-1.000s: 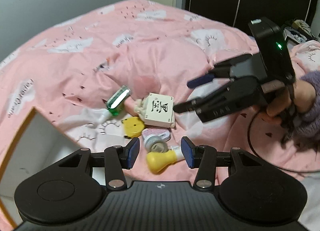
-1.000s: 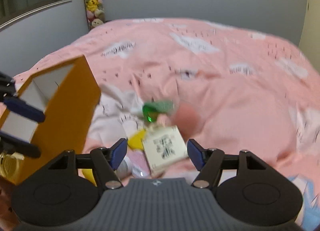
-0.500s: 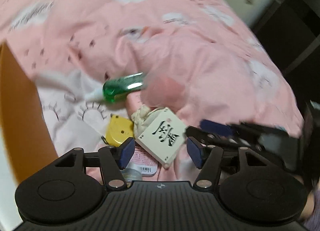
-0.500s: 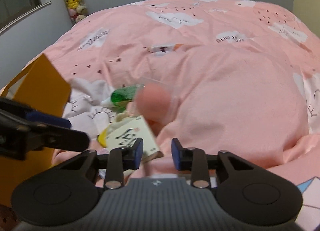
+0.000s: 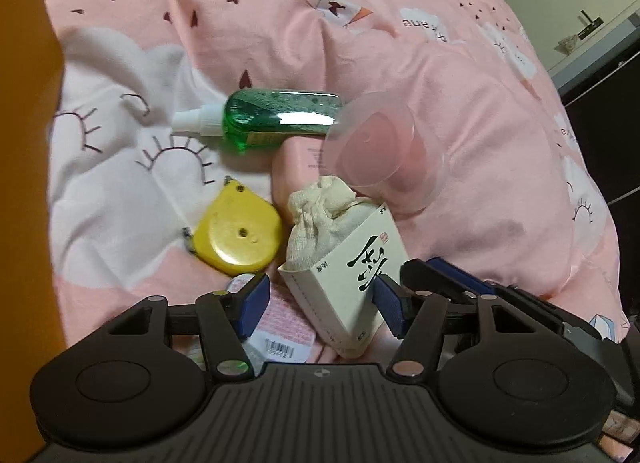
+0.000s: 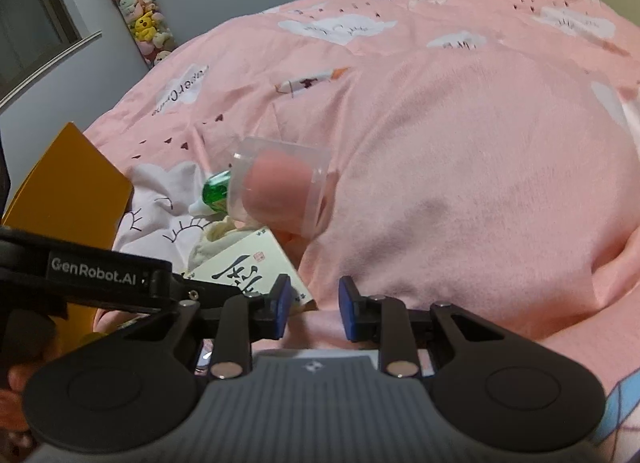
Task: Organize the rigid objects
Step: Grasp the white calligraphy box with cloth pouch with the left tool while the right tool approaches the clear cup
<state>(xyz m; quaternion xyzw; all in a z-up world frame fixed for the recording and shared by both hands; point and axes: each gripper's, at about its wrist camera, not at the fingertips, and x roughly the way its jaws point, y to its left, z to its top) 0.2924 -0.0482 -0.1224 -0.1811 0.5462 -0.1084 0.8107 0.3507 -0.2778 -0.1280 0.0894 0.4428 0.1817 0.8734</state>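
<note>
Crowded near the left gripper (image 5: 318,305): cream box (image 5: 352,283) wedged between its fingers, cloth pouch (image 5: 320,219), yellow tape measure (image 5: 234,233) and green spray bottle (image 5: 276,117) packed just beyond. Blocked at far left by the orange box wall (image 5: 26,143). Clear cup (image 5: 380,151) lying to the right of the bottle. Open pink bedspread (image 6: 480,183) beyond and right of the closing, empty right gripper (image 6: 312,311).

"GenRobot.AI" is printed on the left tongs' (image 6: 224,291) black arm.
</note>
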